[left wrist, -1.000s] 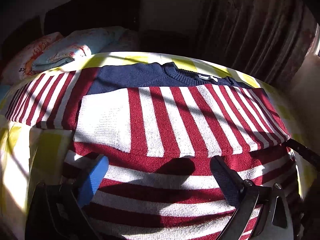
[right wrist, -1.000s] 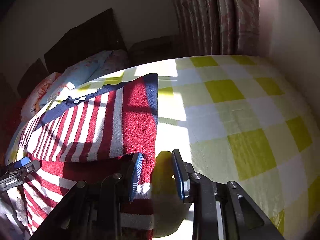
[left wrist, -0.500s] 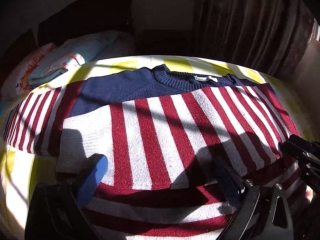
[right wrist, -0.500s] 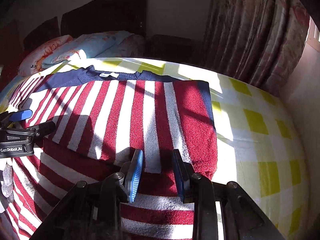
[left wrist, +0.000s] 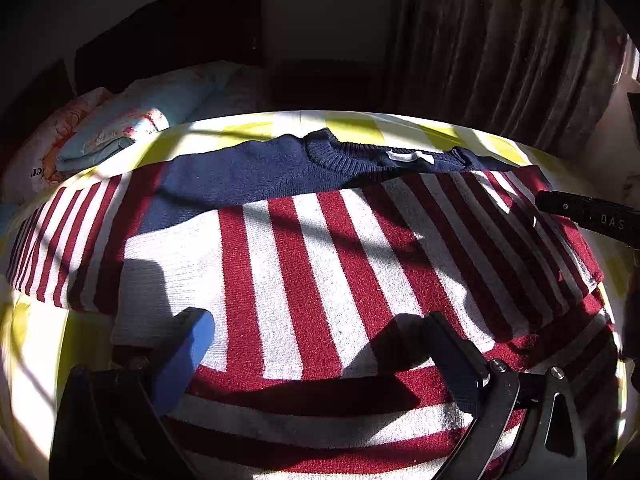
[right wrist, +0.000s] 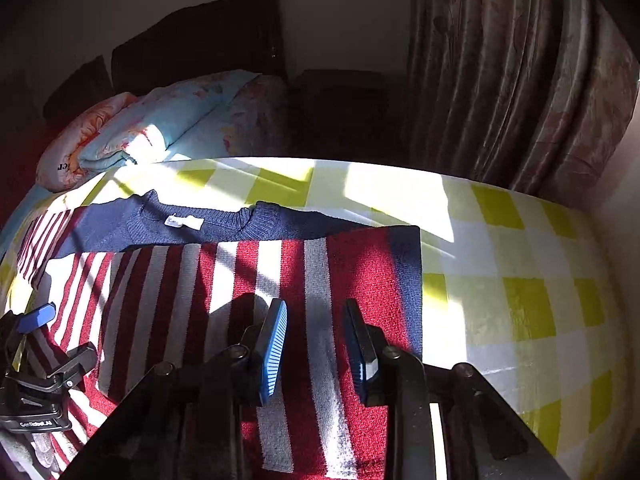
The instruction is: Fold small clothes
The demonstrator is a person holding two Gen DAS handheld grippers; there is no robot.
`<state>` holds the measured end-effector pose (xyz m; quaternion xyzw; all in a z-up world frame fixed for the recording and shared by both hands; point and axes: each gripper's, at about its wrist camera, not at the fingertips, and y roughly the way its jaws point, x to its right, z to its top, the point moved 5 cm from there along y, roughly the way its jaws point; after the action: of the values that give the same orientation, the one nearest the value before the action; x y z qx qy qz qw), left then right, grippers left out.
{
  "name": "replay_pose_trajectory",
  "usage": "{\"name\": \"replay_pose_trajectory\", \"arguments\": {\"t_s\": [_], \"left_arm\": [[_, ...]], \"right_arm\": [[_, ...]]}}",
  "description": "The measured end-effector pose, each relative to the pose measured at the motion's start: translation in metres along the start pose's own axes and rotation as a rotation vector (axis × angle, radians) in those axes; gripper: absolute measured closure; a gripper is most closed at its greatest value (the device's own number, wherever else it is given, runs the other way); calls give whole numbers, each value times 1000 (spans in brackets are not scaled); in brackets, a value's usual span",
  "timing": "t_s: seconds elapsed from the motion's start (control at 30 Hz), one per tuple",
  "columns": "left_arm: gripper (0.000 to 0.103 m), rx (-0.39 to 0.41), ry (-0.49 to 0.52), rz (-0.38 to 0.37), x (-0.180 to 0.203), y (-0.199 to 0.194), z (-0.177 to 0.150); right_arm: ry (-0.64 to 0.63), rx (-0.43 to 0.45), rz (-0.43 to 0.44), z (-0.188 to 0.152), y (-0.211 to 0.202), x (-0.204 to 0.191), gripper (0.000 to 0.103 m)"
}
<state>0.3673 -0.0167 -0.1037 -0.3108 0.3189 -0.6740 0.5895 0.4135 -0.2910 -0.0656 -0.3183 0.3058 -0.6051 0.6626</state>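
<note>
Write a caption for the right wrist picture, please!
Open right gripper hovering over a striped sweater on a checked bed.

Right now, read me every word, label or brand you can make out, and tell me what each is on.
"GenRobot.AI" on the body of the left tongs, in the right wrist view.
"DAS" on the black arm of the right tongs, cut off at the frame edge.
"er" on the orange pillow, partly hidden.
The white neck tag of the striped sweater: too small to read.
</note>
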Motion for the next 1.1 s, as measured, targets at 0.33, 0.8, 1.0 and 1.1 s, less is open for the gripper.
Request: {"name": "replay_pose_trajectory", "arguments": {"t_s": [0.33, 0.8, 1.0, 1.1], "left_arm": [[0, 3, -5, -7, 0, 0, 1], [0, 294, -945, -153, -277, -56, -12], [0, 225, -1232, -179, -392, -21, -38], [0, 224, -1233, -215, -412, -3, -30]], "right_arm": [[-13, 79, 36, -42, -50, -24, 73], [-101, 76, 74, -76, -37, -53, 70], [-90, 78, 85, -76, -36, -52, 70], [-90, 79, 85, -76, -35, -52, 70]]}}
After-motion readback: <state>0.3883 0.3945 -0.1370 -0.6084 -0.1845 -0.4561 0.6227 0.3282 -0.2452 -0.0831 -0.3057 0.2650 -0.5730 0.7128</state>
